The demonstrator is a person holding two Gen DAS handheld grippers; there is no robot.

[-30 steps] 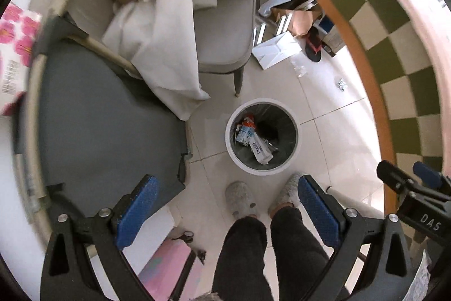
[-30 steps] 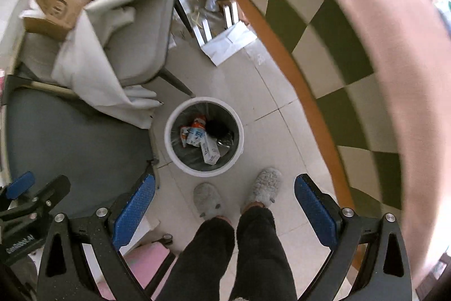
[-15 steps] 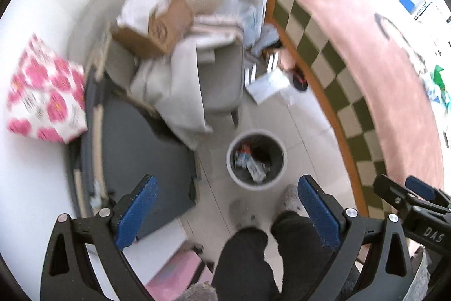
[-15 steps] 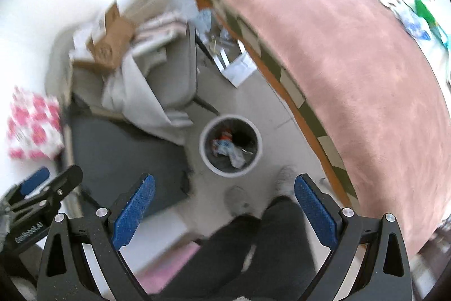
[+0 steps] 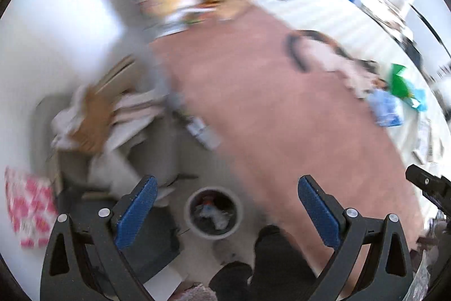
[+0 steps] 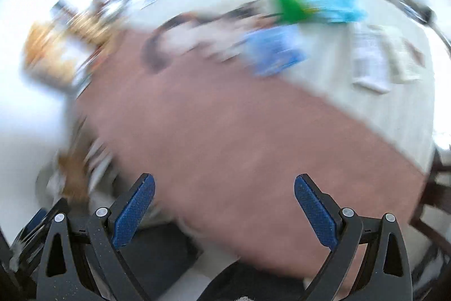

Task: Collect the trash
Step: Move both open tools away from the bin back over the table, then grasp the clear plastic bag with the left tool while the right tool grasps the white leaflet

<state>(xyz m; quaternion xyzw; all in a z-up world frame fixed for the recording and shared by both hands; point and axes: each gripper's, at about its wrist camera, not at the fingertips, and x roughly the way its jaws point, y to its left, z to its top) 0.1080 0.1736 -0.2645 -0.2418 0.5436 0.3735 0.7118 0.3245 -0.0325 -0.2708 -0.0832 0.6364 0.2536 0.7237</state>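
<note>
The round white-rimmed trash bin [image 5: 213, 213] stands on the floor below, with wrappers and small cartons inside. My left gripper [image 5: 225, 208] is open and empty, high above the bin. My right gripper [image 6: 224, 208] is open and empty over the pink tablecloth [image 6: 239, 137]. On the table lie a blue packet [image 6: 274, 51], also in the left wrist view [image 5: 386, 109], and a green and light-blue wrapper [image 6: 307, 4], also in the left wrist view [image 5: 403, 86]. Both views are motion-blurred.
A grey chair [image 5: 118, 131] piled with cloth and a cardboard box [image 5: 93, 114] stands left of the bin. A pink flowered pack [image 5: 28, 210] lies at the far left. White papers [image 6: 372, 66] lie on the table. The person's dark legs [image 5: 270, 264] stand by the bin.
Both grippers have lifted and tilted up from the floor toward the table. The bin has shrunk and dropped low in the left view and left the right view. Jaws stay open.
</note>
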